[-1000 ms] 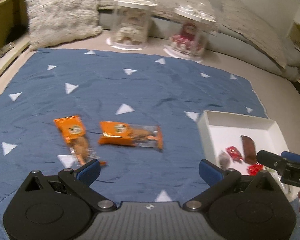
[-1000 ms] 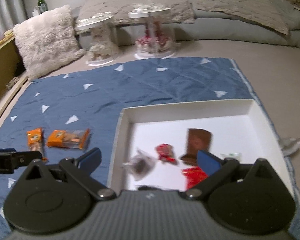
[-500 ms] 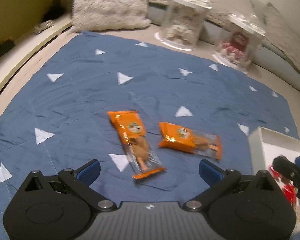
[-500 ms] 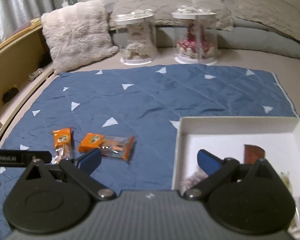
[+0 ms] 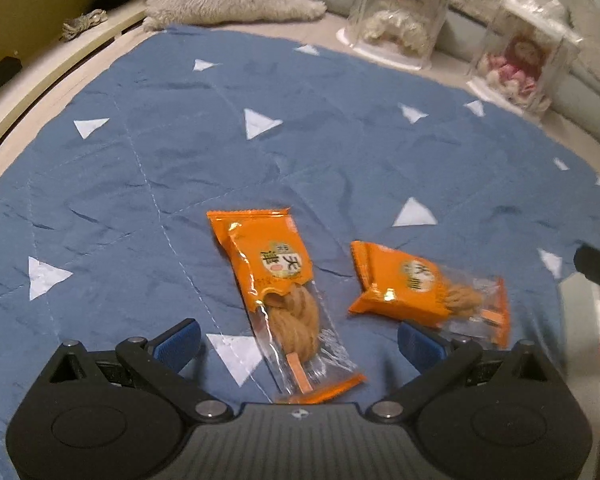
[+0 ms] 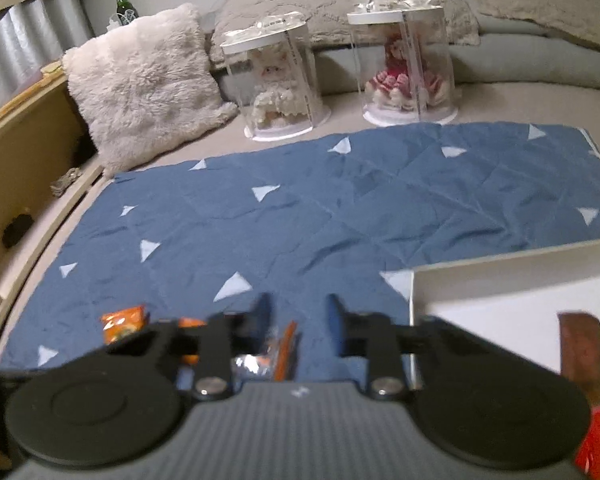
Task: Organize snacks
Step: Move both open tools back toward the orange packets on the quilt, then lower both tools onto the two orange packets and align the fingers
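Note:
Two orange snack packets lie on the blue blanket [image 5: 260, 152]. In the left wrist view one packet [image 5: 288, 304] points toward me, its clear end between the open fingers of my left gripper [image 5: 298, 344]. The second packet [image 5: 424, 288] lies to its right, its end by my right finger pad [image 5: 420, 346]. In the right wrist view my right gripper [image 6: 298, 320] has its jaws partly closed, apart around the end of an orange packet [image 6: 284, 348] without touching it. Another orange packet [image 6: 122, 322] shows to its left. The white tray [image 6: 512, 280] holds a brown bar [image 6: 580, 344] and a red wrapper [image 6: 598, 436].
Two clear doll cases [image 6: 276, 80] [image 6: 404, 64] stand behind the blanket. A fluffy pillow [image 6: 144, 84] lies back left by a wooden bed rail [image 6: 24, 128]. Grey cushions [image 6: 340, 4] line the back. The right gripper's tip [image 5: 598, 266] shows at the left view's right edge.
Both grippers moved left and down toward the orange packets. The right gripper left the tray and narrowed its jaws around a packet's end. The left gripper stays wide open.

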